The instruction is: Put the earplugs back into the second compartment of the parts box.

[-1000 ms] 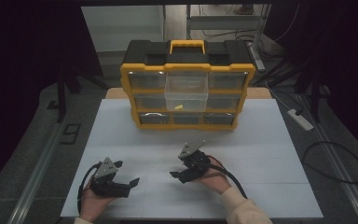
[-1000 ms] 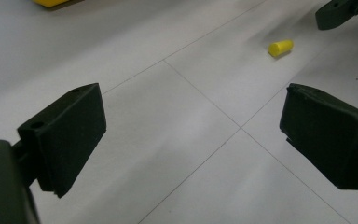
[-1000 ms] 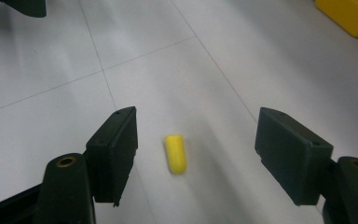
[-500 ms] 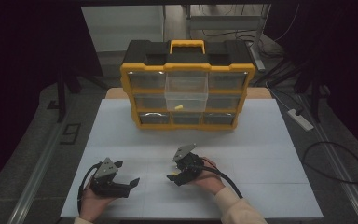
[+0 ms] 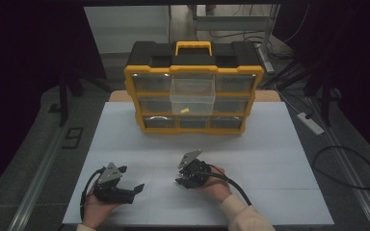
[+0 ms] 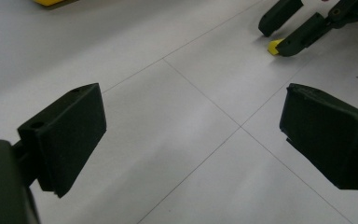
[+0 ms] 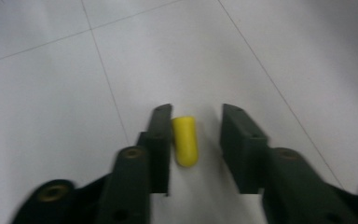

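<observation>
Lying on the white tabletop (image 5: 270, 144), a small yellow piece (image 7: 185, 140) is seen between the parted jaws of the right gripper (image 7: 196, 140), against one jaw and clear of the other, not yet clamped. Its long axis runs along the jaws, rounded end toward the gripper body. The left gripper (image 6: 191, 135), wide open and empty, is held well apart.

Right claw (image 7: 196, 135) jaws apart, straddling a small yellow piece (image 7: 185, 140) lying on the white worktop (image 7: 51, 93); the piece sits against one jaw, clear of the other.
</observation>
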A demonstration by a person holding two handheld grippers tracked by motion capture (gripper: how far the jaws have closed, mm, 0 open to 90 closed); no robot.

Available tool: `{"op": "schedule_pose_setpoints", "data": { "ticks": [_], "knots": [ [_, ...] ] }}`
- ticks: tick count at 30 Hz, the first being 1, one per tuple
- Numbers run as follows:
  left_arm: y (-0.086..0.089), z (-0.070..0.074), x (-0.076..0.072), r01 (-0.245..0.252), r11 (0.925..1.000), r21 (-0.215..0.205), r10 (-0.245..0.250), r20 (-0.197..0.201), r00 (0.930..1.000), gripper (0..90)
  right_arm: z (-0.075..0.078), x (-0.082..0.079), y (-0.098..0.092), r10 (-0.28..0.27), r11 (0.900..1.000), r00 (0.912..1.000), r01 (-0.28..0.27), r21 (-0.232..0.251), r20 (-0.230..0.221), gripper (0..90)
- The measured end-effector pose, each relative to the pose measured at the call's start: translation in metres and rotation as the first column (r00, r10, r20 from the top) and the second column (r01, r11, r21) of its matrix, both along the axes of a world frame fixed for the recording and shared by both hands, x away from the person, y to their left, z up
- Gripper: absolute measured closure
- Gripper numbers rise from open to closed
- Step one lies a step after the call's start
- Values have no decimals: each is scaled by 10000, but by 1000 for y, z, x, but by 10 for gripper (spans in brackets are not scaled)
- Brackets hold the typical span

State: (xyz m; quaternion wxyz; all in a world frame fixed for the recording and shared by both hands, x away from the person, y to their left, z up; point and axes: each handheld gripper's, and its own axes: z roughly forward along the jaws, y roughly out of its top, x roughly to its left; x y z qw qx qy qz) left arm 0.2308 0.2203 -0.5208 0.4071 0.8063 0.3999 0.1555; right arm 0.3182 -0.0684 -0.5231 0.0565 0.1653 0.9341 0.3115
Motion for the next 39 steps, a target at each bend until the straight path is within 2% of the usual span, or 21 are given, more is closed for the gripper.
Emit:
{"op": "schedule_pose_setpoints", "data": {
  "ticks": [3, 6, 11, 13, 15, 17, 21, 26, 29, 32, 38, 39],
  "knots": [
    [0, 0, 0, 2, 10000, 15, -2, 3, 10000, 70, 0, -1, 0, 51, 9999, 9999, -50, 88, -119, 797],
    [0, 0, 0, -9, 10000, -2, 9, 12, 10000, 70, 0, -1, 0, 5, 9999, 9999, -2, 157, -158, 804],
    [0, 0, 0, -2, 10000, 0, 2, 12, 10000, 70, 7, 0, -7, -255, 9962, 9995, 270, 827, -195, 806],
    [1, 0, 0, -7, 10000, -6, 7, 10, 10000, 70, 12, 1, -13, -386, 9907, 9990, 409, 1294, -203, 807],
    [1, 0, 0, -7, 10000, -5, 7, 10, 10000, 70, 14, 1, -15, -398, 9890, 9990, 421, 1420, -191, 807],
    [0, 0, 0, -9, 10000, -9, 9, 10, 10000, 70, 17, 0, -20, -419, 9837, 9990, 441, 1743, -160, 807],
    [0, 0, 0, -4, 10000, -8, 4, 6, 10000, 70, 25, -4, -31, -476, 9699, 9988, 483, 2387, -86, 807],
    [0, 0, 0, -8, 10000, -8, 8, 11, 10000, 70, 33, -8, -49, -755, 9439, 9971, 695, 3227, 62, 806],
    [0, 0, 0, -13, 10000, 5, 13, 8, 10000, 70, 39, -9, -60, -733, 9185, 9973, 670, 3897, 13, 806],
    [0, 0, 0, -20, 10000, 0, 20, 5, 10000, 70, 46, -11, -72, -945, 8959, 9955, 836, 4364, 33, 806],
    [0, 0, 0, -27, 10000, -11, 27, 26, 10000, 71, 59, -15, -91, -1523, 8631, 9883, 1282, 4884, 97, 806],
    [0, 0, 0, -29, 10000, 0, 29, 34, 10000, 71, 64, -17, -97, -1665, 8496, 9857, 1304, 5110, 252, 805]
  ]
}}
